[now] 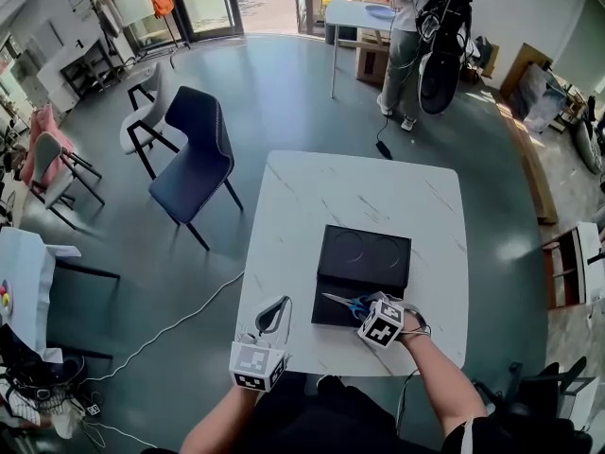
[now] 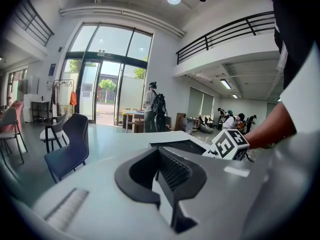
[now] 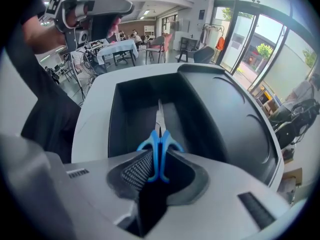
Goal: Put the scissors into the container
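Blue-handled scissors (image 1: 345, 303) (image 3: 160, 144) are held by their handles in my right gripper (image 1: 367, 307) (image 3: 157, 171), which is shut on them. Their blades point away from me, over the near half of the black container (image 1: 364, 253) (image 3: 125, 109), which lies open on the white marble table (image 1: 302, 206). My left gripper (image 1: 274, 315) (image 2: 160, 156) rests at the table's front left, shut with nothing in it and about a hand's width from the container. In the left gripper view the right gripper's marker cube (image 2: 230, 144) shows beside the container (image 2: 175, 145).
A dark blue chair (image 1: 194, 154) and a white chair (image 1: 146, 112) stand left of the table. A white cable (image 1: 170, 329) runs across the floor. Far off, a person with a backpack (image 1: 421, 36) stands at another table (image 1: 354, 12).
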